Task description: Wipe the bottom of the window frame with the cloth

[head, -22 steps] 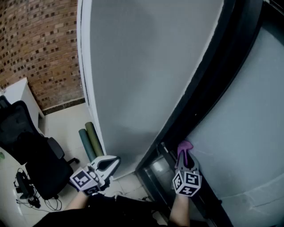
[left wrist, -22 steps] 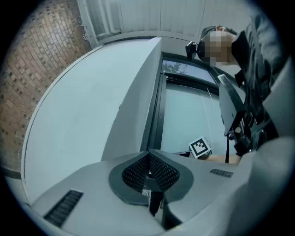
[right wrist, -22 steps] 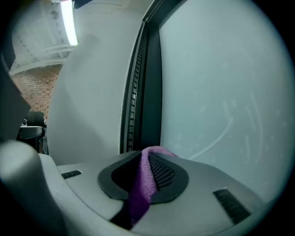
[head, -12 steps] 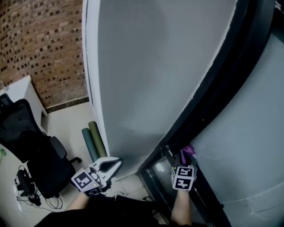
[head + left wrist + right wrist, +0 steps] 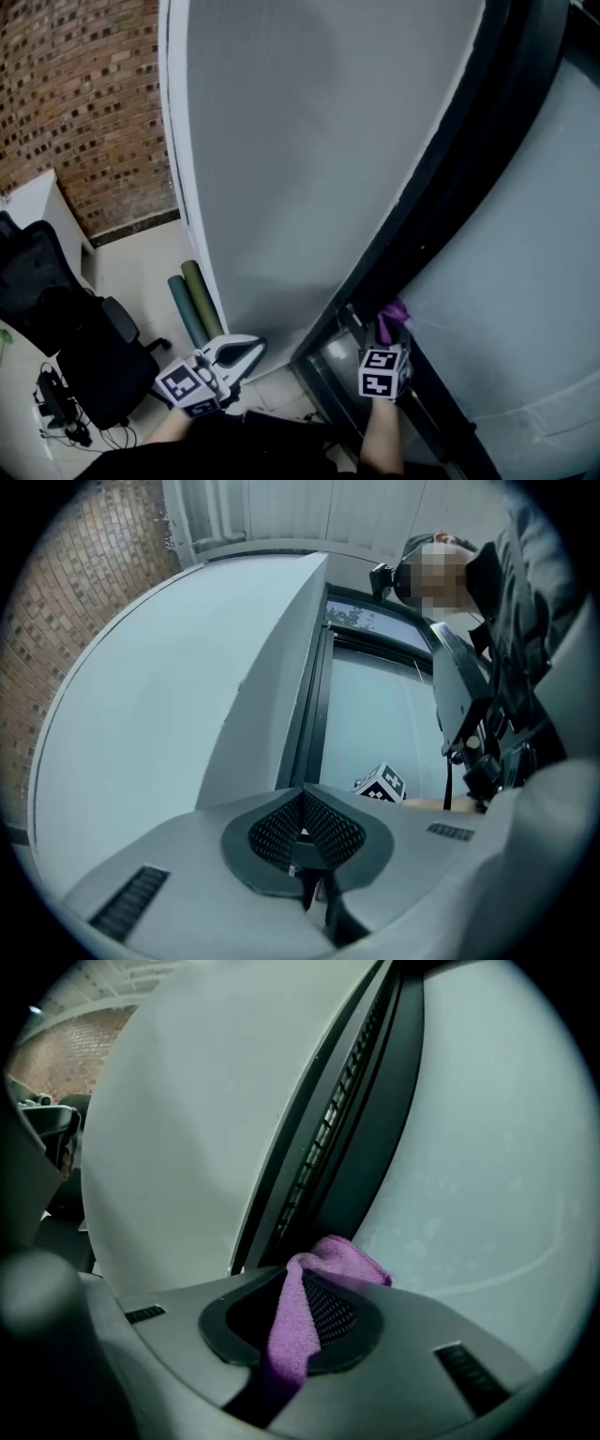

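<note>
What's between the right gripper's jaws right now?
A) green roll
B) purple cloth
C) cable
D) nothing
B: in its own view the right gripper is clamped on the purple cloth, whose free end bunches against the dark window frame.

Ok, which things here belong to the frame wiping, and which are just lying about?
Part of the job:
- purple cloth, clamped in the right tool
- black window frame, with the cloth at its lower end

Just lying about:
- left tool, shut on nothing
- black office chair
- two rolled mats against the wall
- cables on the floor
</note>
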Demonstrator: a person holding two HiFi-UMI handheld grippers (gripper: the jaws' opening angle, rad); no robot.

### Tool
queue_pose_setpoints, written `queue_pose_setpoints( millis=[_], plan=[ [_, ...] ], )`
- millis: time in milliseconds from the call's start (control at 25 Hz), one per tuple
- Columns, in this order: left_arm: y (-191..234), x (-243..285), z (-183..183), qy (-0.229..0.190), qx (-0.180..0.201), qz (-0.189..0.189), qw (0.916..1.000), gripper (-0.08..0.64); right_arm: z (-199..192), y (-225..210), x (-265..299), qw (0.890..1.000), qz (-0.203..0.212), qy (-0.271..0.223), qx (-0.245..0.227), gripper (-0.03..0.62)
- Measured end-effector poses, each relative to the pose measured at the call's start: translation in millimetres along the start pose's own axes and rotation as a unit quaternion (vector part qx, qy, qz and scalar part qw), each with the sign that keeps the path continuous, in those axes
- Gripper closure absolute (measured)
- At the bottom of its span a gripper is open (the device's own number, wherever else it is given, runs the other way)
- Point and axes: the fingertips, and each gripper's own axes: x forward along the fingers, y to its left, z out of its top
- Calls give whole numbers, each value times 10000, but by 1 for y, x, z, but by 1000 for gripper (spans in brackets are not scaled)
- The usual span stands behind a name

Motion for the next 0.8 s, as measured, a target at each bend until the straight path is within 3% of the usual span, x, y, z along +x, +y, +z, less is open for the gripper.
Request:
queue_pose_setpoints(
  millis=[320, 800],
  plan=[
    [-18, 14, 4, -100, 39, -402, 9991, 563, -15, -7, -20, 9998, -185, 56, 99, 531],
    [-32, 28, -9, 104, -117, -672, 9976, 563, -33, -24, -48, 9986, -268, 98, 456, 531]
  ],
)
